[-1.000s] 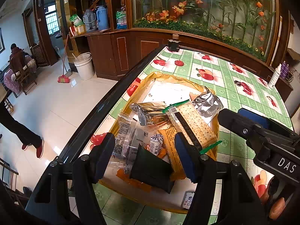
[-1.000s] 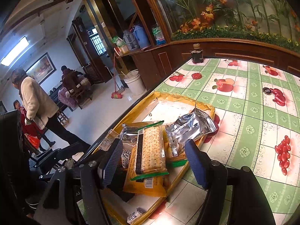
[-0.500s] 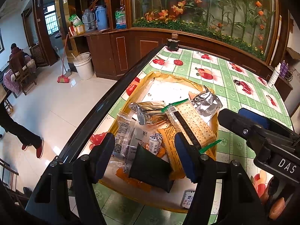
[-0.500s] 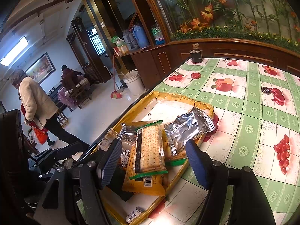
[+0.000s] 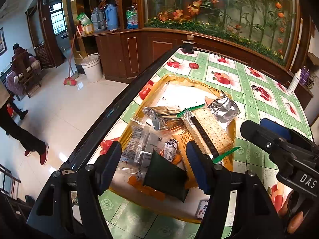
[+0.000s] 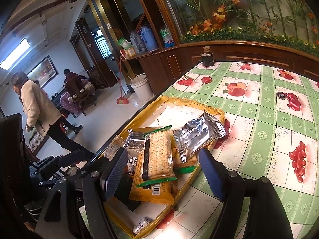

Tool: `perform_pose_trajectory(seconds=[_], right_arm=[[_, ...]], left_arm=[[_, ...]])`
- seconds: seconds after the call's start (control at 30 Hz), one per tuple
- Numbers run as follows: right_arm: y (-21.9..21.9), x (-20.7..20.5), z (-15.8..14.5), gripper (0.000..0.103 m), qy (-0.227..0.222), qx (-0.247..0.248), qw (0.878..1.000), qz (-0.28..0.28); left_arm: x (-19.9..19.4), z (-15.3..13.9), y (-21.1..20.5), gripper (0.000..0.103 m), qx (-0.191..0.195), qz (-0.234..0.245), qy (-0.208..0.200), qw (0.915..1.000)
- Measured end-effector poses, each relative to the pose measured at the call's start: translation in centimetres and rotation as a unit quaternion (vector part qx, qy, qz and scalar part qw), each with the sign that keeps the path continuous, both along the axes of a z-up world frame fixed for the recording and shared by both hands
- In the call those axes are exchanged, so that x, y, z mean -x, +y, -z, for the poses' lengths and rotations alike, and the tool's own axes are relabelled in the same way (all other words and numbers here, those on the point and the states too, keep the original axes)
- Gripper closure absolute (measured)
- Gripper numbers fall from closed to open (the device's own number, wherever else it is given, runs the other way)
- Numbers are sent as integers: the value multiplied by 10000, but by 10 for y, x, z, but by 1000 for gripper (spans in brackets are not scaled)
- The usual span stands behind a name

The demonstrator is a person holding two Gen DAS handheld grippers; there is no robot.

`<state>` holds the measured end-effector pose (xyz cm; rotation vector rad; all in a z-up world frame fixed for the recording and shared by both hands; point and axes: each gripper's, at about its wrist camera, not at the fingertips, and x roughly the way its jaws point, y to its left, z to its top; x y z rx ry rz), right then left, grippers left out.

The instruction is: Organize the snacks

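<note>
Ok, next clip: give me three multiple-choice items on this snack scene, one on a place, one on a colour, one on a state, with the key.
1. Where does the cracker pack lie?
A. on the floor
B. on top of the pile in the yellow tray
C. beside the dark jar

2. What colour are the cracker pack's end seals?
A. green
B. red
C. blue

3. How is the right gripper?
A. shut on the crackers
B. shut, empty
C. open, gripping nothing

Key: 1 B, it rests on other packets inside the tray; 2 A, green strips show at both ends; 3 C, its fingers stand wide apart, clear of the pack.

white bucket [image 5: 92,67] & red broom [image 5: 70,81] on floor, dark bottle [image 6: 207,59] at table's far edge.
</note>
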<state>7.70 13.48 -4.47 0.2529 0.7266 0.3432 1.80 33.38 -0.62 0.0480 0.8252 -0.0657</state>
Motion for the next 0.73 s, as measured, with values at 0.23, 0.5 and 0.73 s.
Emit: perform_pose_trajectory(seconds=[0.23,0.5,0.73], right_arm=[[3,9,1,28,-3,42,10000,-18],[13,22,0,27,-41,250,9996,-91],[18,35,2,25,-44,404,9991,-152]], left_arm=[[8,-3,4,36,45,-8,-61,10000],[19,-6,13,36,82,-77,-167,9998],[29,-8,18,36,-104,-133,-443,9989]])
